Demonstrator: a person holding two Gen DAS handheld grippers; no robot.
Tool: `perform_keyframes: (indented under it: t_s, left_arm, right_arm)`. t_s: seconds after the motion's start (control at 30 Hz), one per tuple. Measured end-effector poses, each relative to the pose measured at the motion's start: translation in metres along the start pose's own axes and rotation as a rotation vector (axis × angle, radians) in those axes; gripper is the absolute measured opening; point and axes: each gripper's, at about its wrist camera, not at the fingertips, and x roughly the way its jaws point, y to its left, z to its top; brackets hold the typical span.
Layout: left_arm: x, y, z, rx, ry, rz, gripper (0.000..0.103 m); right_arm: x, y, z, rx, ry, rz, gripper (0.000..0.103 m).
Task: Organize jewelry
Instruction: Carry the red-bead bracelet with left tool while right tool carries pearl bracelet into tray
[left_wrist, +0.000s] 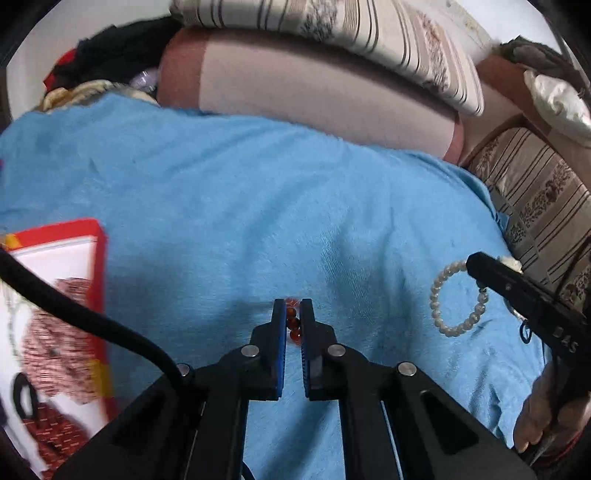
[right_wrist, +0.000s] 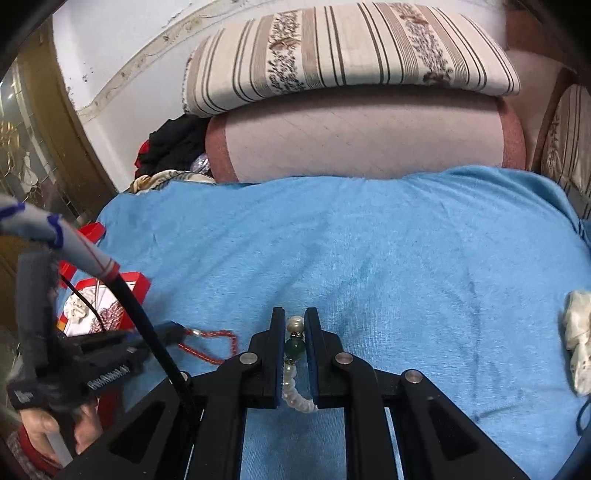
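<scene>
While both grippers hang above the blue blanket (left_wrist: 258, 184), each already has a strand. The left gripper (left_wrist: 293, 314) has its fingers drawn narrow on a red bead strand (left_wrist: 292, 325); from the right wrist view that strand (right_wrist: 210, 345) trails loose from its tip down toward the blanket. The right gripper (right_wrist: 295, 332) is likewise pinched on a pearl bracelet (right_wrist: 291, 384), with a green bead (right_wrist: 294, 349) and a pearl caught between the fingers; in the left wrist view the loop (left_wrist: 458, 299) dangles under the fingertip, just over the blanket.

Both pieces look light and limp, strung on thread, so they should swing and sag rather than hold shape. Round beads are slippery; a grip across the string between beads would likely hold better than on a bead's crown, and a hard pull could snap the thread.

Left of the blanket's near part lies a red-rimmed box (left_wrist: 59, 295), probably the destination. Beyond the blanket a pink bolster (right_wrist: 362, 140) carries a striped cushion (right_wrist: 351, 55).
</scene>
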Motion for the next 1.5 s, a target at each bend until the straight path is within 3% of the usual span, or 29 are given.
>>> perform_keyframes:
  t_s: [0.3, 0.57, 0.77, 1.07, 1.27, 1.43, 1.5]
  left_arm:
    - [-0.103, 0.053, -0.016, -0.041, -0.107, 0.072, 0.006]
    - [-0.171, 0.117, -0.048, -0.093, -0.135, 0.193, 0.006]
    - [-0.177, 0.161, -0.081, -0.167, -0.105, 0.266, 0.006]
    - [-0.165, 0.209, -0.121, -0.291, -0.062, 0.274, 0.006]
    - [-0.160, 0.220, -0.136, -0.336, -0.049, 0.250, 0.007]
    - [-0.164, 0.216, -0.140, -0.323, -0.067, 0.283, 0.008]
    - [-0.168, 0.213, -0.141, -0.319, -0.080, 0.295, 0.022]
  right_arm:
    - [-0.019, 0.049, 0.002, -0.067, -0.011, 0.063, 0.011]
    - [-0.015, 0.149, -0.004, -0.200, 0.024, 0.200, 0.011]
    - [0.012, 0.238, -0.013, -0.303, 0.084, 0.302, 0.011]
    - [0.082, 0.333, -0.027, -0.326, 0.232, 0.448, 0.011]
    - [0.127, 0.360, -0.029, -0.315, 0.280, 0.453, 0.011]
    - [0.154, 0.354, -0.034, -0.323, 0.314, 0.357, 0.012]
    - [0.158, 0.347, -0.036, -0.330, 0.319, 0.319, 0.013]
